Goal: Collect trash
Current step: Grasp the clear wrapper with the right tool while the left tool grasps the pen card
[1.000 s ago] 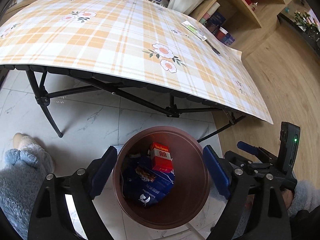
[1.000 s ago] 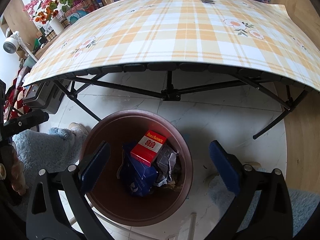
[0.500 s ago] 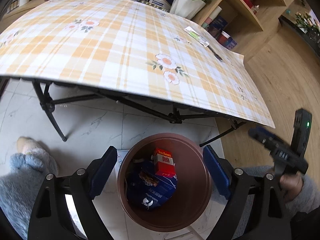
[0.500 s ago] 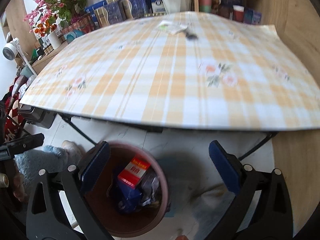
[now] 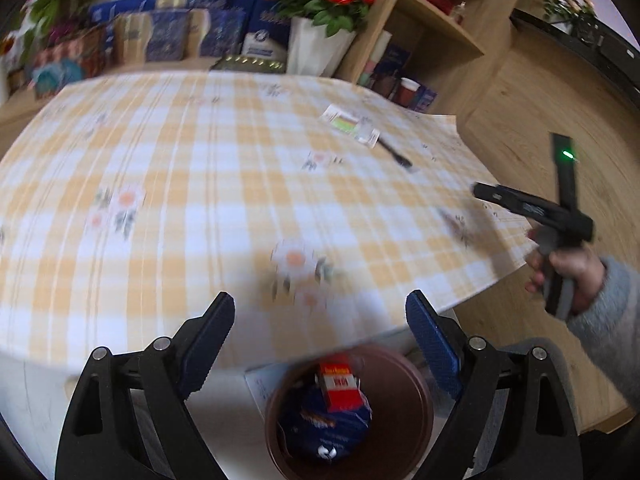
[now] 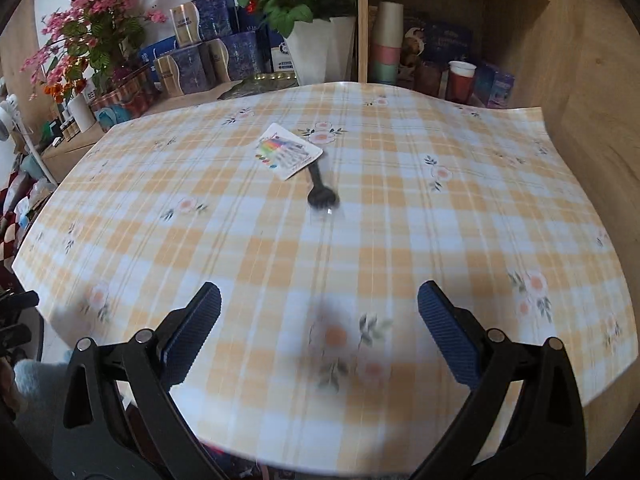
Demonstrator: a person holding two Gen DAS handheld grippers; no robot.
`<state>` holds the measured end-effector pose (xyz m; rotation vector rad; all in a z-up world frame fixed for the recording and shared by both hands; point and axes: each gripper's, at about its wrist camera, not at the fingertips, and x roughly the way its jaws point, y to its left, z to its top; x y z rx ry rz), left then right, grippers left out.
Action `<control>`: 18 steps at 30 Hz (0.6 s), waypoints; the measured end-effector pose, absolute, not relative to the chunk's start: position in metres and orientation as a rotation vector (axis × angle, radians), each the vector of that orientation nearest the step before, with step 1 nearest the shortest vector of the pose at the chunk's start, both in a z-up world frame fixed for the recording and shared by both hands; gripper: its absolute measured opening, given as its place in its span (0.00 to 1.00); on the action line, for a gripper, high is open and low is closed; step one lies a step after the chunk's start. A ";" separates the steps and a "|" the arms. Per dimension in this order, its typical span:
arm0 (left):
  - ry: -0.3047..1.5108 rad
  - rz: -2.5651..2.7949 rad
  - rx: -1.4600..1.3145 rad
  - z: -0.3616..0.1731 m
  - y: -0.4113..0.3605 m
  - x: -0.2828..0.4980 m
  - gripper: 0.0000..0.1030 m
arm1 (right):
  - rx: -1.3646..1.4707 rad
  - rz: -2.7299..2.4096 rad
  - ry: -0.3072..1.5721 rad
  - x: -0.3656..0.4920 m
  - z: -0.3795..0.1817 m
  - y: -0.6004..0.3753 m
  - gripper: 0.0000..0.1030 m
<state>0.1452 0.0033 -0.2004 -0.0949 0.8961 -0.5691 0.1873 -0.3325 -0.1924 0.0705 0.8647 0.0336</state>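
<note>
1. The counter (image 6: 400,240) with the checked cloth carries the trash that is left: a printed wrapper (image 6: 288,151) and, touching it, a black plastic fork (image 6: 320,188), both far from the near edge.
2. The brown bin (image 5: 416,408) on the floor already holds a red pack (image 5: 340,384) and a blue bag (image 5: 320,424).
3. I judge the step is a reach for the next piece; it calls for going forward over the counter and down.
4. The left hand-held gripper (image 5: 320,336) and the right hand-held gripper (image 6: 320,332) are both wide and empty, tilted downward.

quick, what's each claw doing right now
left claw: open, holding nothing
right claw: open, holding nothing
</note>
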 end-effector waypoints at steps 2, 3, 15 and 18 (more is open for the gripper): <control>0.883 -0.582 -0.074 -0.194 -0.004 0.158 0.83 | 0.045 0.040 0.882 0.217 -0.197 -0.334 0.94; 0.877 -0.586 -0.062 -0.191 -0.009 0.169 0.83 | 0.025 0.046 0.888 0.230 -0.200 -0.335 0.94; 0.828 -0.596 -0.032 -0.184 -0.049 0.271 0.83 | -0.071 0.061 1.004 0.347 -0.240 -0.316 0.69; 0.829 -0.603 -0.037 -0.190 -0.063 0.290 0.83 | -0.061 0.048 1.027 0.359 -0.251 -0.318 0.64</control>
